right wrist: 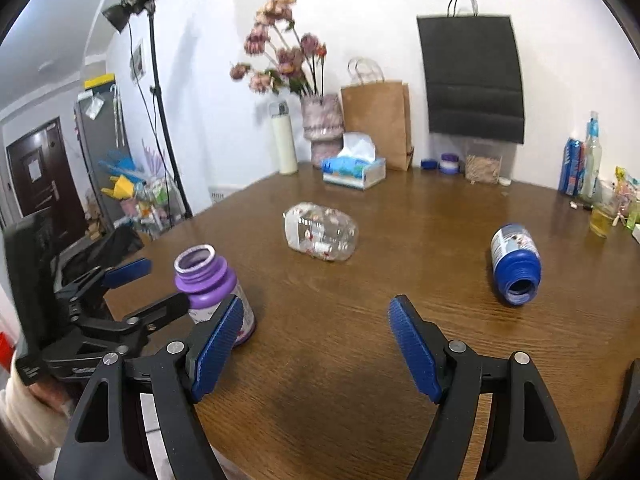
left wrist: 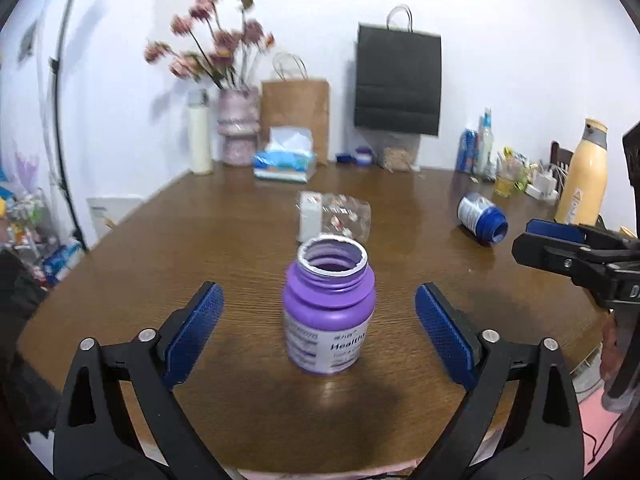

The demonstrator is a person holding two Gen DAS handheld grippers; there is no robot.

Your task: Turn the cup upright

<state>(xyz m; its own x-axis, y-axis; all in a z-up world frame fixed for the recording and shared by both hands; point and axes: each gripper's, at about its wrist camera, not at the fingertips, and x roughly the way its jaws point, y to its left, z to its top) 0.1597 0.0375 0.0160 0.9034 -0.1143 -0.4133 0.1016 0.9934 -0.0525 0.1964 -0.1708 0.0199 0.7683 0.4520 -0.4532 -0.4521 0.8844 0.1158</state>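
Observation:
A purple bottle (left wrist: 329, 308) without a cap stands upright on the brown table (left wrist: 240, 240), mouth up. My left gripper (left wrist: 320, 312) is open, its blue pads on either side of the bottle and apart from it. The purple bottle also shows in the right wrist view (right wrist: 208, 280) with the left gripper (right wrist: 160, 284) around it. A blue bottle (right wrist: 515, 264) lies on its side, mouth toward me; it shows in the left wrist view (left wrist: 482, 219) too. A clear plastic cup (right wrist: 320, 232) lies on its side mid-table. My right gripper (right wrist: 316, 340) is open and empty above the table.
At the back stand a flower vase (right wrist: 322, 128), a white flask (right wrist: 283, 138), a tissue box (right wrist: 354, 168), a brown paper bag (right wrist: 376, 120) and a black bag (right wrist: 474, 76). A yellow flask (left wrist: 584, 172) and small bottles (right wrist: 580, 160) stand at the right.

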